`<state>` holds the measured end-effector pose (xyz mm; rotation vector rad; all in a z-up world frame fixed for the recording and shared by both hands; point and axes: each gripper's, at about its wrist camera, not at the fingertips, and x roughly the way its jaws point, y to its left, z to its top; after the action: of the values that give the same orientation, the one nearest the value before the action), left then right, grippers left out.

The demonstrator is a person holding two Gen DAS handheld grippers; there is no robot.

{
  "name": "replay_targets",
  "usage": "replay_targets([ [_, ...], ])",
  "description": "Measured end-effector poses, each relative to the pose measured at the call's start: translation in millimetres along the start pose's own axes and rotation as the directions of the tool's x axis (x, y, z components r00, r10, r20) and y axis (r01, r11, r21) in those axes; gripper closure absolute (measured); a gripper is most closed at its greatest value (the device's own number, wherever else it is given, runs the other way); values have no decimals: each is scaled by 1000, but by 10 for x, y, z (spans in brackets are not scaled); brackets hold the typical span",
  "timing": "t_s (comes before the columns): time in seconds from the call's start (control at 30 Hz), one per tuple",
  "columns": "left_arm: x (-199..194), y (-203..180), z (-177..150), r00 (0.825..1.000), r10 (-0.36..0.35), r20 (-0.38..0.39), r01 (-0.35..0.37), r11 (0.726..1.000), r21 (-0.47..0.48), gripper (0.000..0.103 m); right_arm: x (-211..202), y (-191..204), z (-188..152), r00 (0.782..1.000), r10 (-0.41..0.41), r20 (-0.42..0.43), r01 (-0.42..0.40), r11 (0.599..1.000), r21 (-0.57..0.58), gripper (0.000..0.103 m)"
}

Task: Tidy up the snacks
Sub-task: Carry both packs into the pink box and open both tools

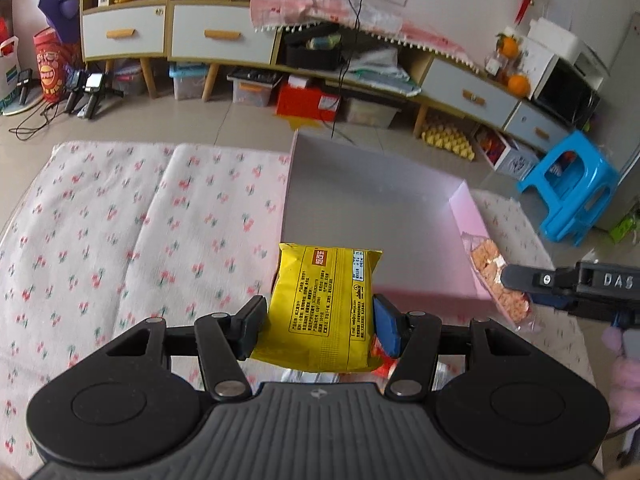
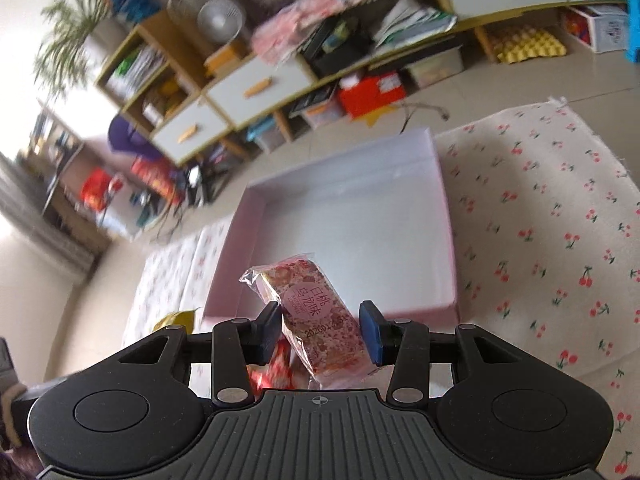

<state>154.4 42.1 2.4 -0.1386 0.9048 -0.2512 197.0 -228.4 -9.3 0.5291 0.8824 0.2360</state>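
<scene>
Your left gripper is clamped on the yellow packet, pads pressing both long sides near its lower half. It hangs over the near edge of the pink box, which sits on the cherry-print cloth.

Your right gripper has the pink bar between its jaws, tilted, with the left pad against it. The right pad looks slightly apart, so I cannot tell how firm that grip is. The bar also hangs over the box's near edge. More red wrappers lie below, near the cloth's front edge.

Both snacks are likely light. The packet is puffy and soft, with slick film, so squeeze gently across its middle. The bar seems stiffer but crumbly; hold it across its width, not by the loose wrapper end.
</scene>
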Motion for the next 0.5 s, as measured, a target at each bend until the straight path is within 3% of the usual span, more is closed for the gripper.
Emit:
replay_targets([
  [0.23,301,-177,195,999,-11,40,9,998,62,50,136,-163,52,994,-67,81,64,997,37,61],
  [0.5,649,-344,254,998,38,57,-47,988,149,50,253,-284,90,987,-66,144,55,996,75,61],
])
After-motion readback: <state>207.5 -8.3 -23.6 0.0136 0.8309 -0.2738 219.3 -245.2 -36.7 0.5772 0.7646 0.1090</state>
